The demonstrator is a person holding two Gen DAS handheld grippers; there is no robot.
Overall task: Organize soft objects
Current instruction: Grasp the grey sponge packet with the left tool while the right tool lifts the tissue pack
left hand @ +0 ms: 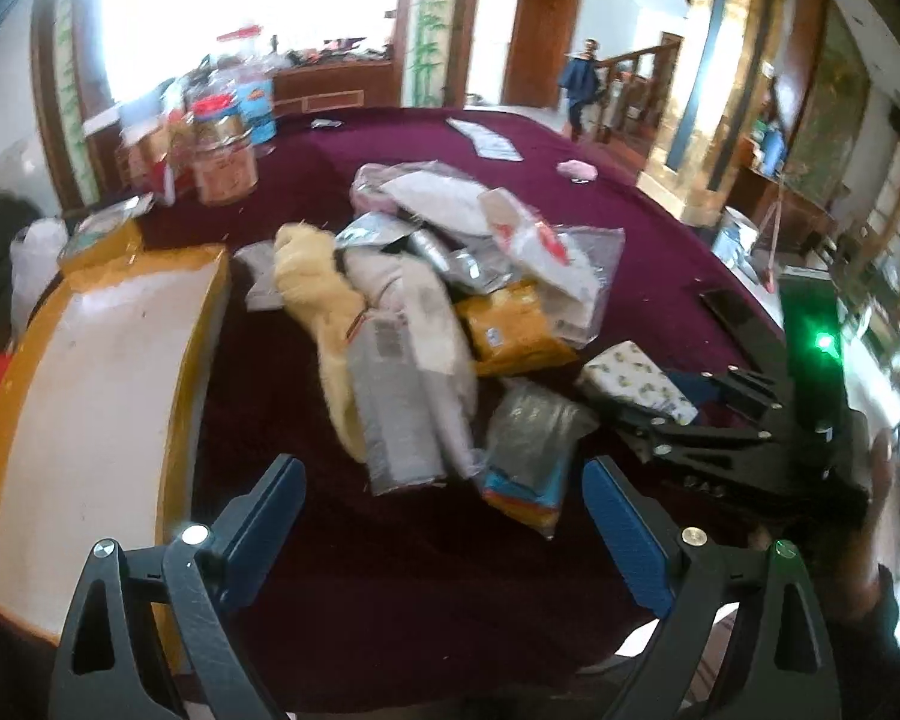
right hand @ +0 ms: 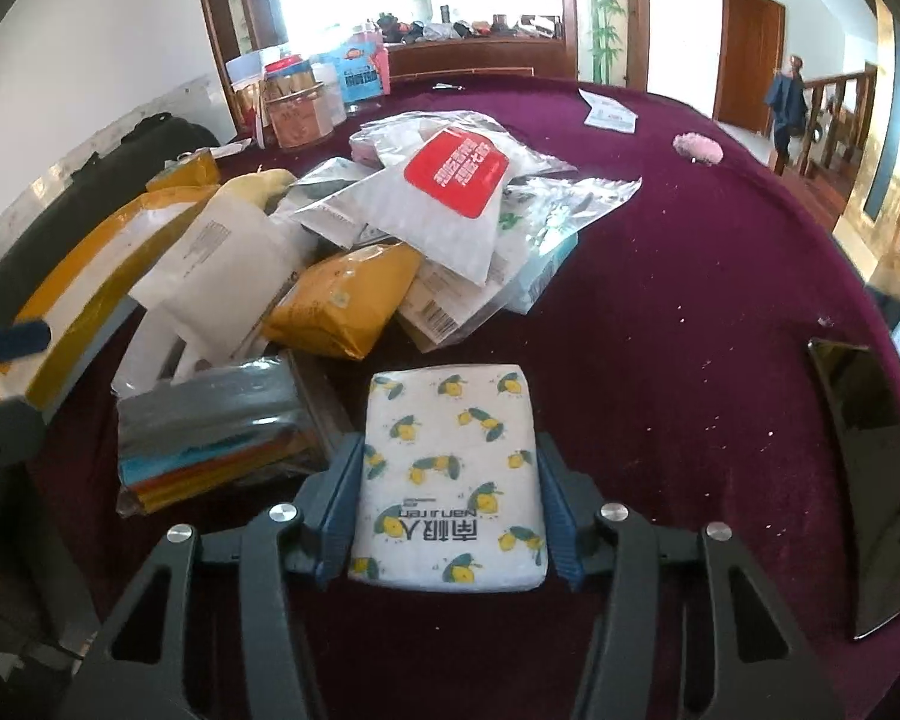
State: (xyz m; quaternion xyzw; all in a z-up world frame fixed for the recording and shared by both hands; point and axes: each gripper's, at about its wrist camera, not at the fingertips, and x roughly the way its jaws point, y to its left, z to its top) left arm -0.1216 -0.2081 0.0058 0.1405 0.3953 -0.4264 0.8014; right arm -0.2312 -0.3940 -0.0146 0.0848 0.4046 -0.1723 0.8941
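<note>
A heap of soft packets [left hand: 450, 282] lies on the maroon tablecloth [left hand: 342, 570]: bagged cloths, a yellow plush [left hand: 318, 300], an orange packet [left hand: 510, 324] and a bag of coloured cloths [left hand: 528, 456]. My left gripper [left hand: 444, 522] is open and empty, just short of the heap. My right gripper [right hand: 450, 492] is shut on a lemon-print tissue pack [right hand: 450, 474], with a pad on each long side. The pack [left hand: 636, 381] and the right gripper also show at the right of the left wrist view.
An orange-edged cardboard box [left hand: 90, 396] stands left of the heap. Snack jars [left hand: 222, 156] stand at the back left. A dark phone [right hand: 864, 468] lies near the right table edge. A pink puff [right hand: 699, 147] and papers [right hand: 609, 114] lie far back.
</note>
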